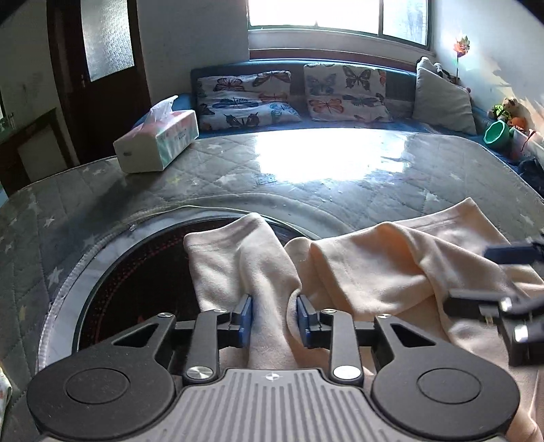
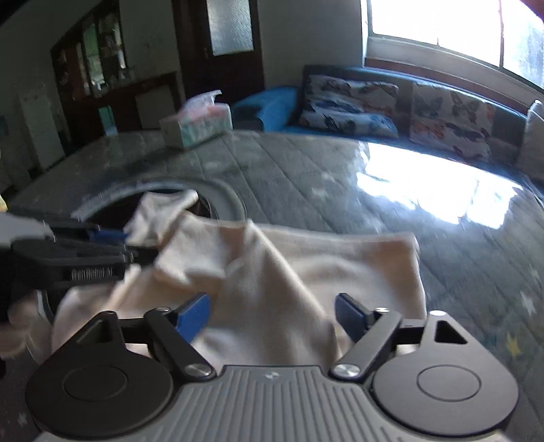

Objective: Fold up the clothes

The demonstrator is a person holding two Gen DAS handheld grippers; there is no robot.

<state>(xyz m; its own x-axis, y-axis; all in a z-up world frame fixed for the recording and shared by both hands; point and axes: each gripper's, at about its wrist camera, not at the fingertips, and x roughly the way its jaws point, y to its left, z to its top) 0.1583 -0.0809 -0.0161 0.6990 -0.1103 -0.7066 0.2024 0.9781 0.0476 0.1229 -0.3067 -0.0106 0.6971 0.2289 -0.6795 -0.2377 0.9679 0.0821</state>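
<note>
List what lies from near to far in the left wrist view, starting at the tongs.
Left tongs → cream garment → quilted grey table cover → tissue box → butterfly cushions → window.

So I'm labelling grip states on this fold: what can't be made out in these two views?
- Left wrist view: the cream garment bunches between the left gripper; whether the pads press it is unclear.
- Same view: the right gripper is cut off by the right edge.
- Right wrist view: motion blur smears the tissue box; its print is unreadable.
- Both views: the gripper bodies hide the garment's near edge.
</note>
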